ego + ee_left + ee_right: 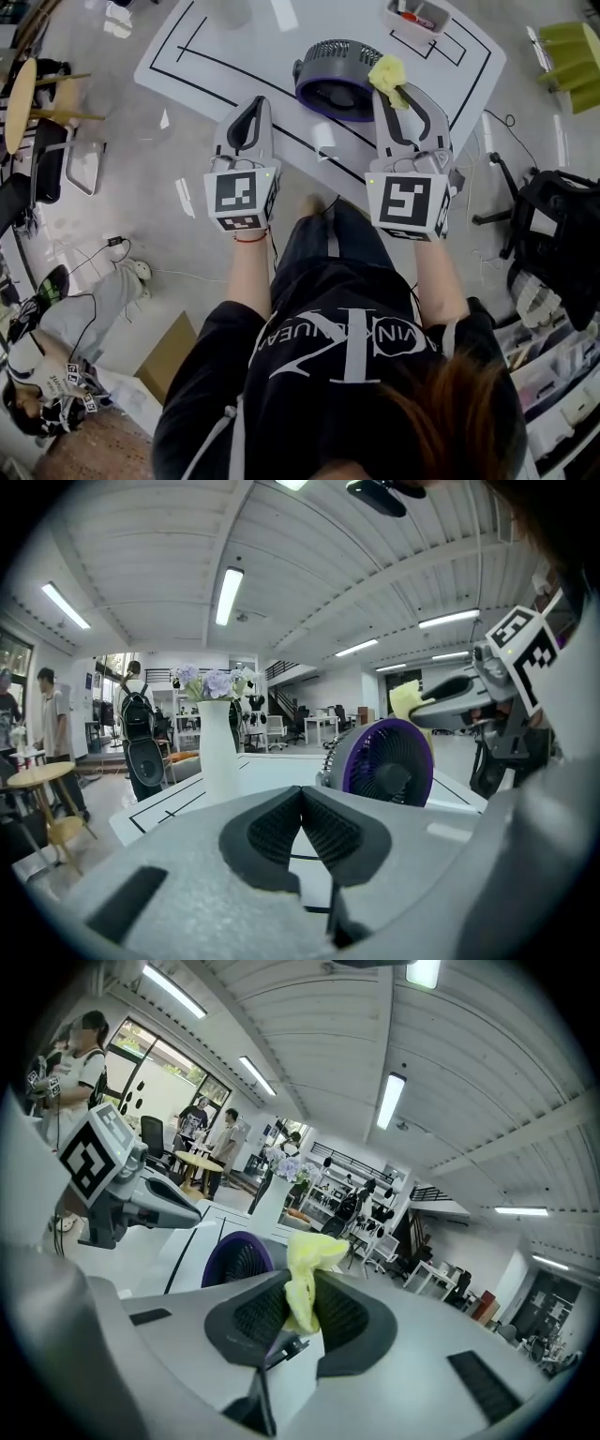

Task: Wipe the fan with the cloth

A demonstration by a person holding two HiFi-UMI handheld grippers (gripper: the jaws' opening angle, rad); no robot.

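A round grey fan (336, 77) with a purple rim stands on the white table (197, 66); it also shows in the left gripper view (386, 772) and the right gripper view (236, 1259). My right gripper (387, 92) is shut on a yellow cloth (388, 77), which sits at the fan's right edge; the cloth (307, 1274) is pinched between the jaws. My left gripper (251, 111) hovers left of the fan, shut with nothing in it, its pads (323, 832) meeting.
A white vase (216, 747) with flowers stands on the table's far side. A small tray (418, 16) sits at the table's far right corner. Black tape lines cross the tabletop. Chairs (56, 141), a stool and people stand around on the floor.
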